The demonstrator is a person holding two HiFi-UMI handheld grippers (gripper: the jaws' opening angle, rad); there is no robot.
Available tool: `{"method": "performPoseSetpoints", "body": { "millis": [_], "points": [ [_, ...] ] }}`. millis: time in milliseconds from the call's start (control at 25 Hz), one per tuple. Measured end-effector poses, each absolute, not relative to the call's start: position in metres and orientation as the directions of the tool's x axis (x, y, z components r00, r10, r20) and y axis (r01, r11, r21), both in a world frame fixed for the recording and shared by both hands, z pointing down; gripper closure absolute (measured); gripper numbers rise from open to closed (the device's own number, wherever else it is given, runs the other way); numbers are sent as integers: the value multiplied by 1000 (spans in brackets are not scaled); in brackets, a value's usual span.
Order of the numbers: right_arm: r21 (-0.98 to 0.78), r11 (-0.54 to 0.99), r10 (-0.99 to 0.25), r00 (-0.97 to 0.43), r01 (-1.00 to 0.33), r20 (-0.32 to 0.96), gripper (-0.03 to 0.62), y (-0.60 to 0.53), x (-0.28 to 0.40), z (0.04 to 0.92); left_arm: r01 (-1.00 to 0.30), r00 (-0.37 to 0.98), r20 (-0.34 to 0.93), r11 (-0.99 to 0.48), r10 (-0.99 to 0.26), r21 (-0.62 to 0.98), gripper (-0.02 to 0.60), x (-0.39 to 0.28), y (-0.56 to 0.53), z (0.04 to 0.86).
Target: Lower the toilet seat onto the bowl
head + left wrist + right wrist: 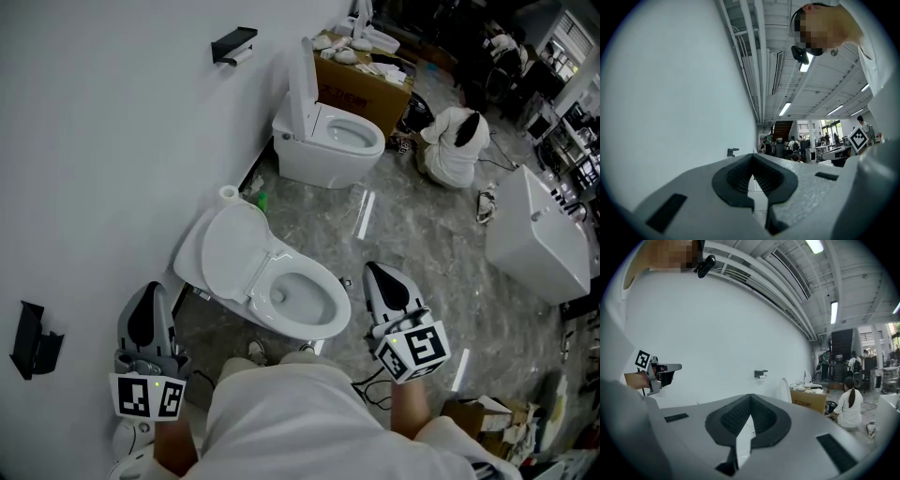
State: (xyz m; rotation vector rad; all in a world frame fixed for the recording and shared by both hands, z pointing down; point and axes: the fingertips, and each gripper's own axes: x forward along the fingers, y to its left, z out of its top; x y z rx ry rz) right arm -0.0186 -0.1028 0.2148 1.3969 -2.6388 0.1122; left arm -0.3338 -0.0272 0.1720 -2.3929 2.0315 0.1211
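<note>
Fingers [736,178] of the left gripper [153,287] are together on nothing, and so are those of the right gripper [373,269]. Ahead between the two, a smooth white oval seat [234,251] stands raised off the bowl [305,298], leaning toward the wall [112,141]. A second toilet [328,141] stands farther along the grey marbled floor [412,234].

One steep view, two level
The toilet [262,272] is seen closely from overhead; both gripper views are aimed level along the white wall [717,333], whose black holder [761,374] is shared by all.
</note>
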Motion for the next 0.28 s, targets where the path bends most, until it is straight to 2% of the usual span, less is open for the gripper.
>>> {"method": "performPoseSetpoints", "body": {
  "millis": [280],
  "points": [
    [6,562,-816,-553,-827,166,597,-102,-8,211,-983,174,-59,-177,-983,50,575,-321,-31,170]
  ]
}}
